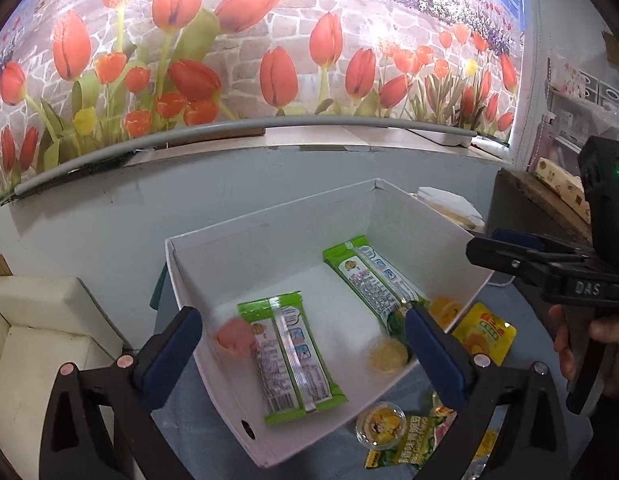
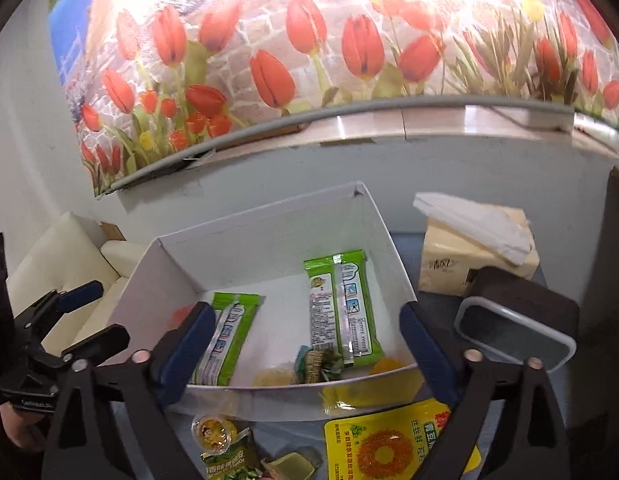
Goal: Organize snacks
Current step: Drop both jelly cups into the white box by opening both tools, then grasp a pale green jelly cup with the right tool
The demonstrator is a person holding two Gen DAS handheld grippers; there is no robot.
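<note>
One white box (image 1: pixel 269 248) holds two green snack packets (image 1: pixel 297 356), one near its left wall, one by its right. One yellow packet (image 2: pixel 393 440) lies outside its near edge. Both the left gripper (image 1: pixel 305 344) and right gripper (image 2: pixel 305 340) hang spread wide, empty.

Two green packets (image 2: pixel 341 304) lie in a white box (image 2: pixel 249 248) (tissue pack (image 2: pixel 469 256) at right); a yellow pouch (image 2: pixel 389 444) sits near.

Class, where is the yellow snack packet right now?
The yellow snack packet lies on the table outside the white box, against its near wall, right of the small jelly cup.
</note>
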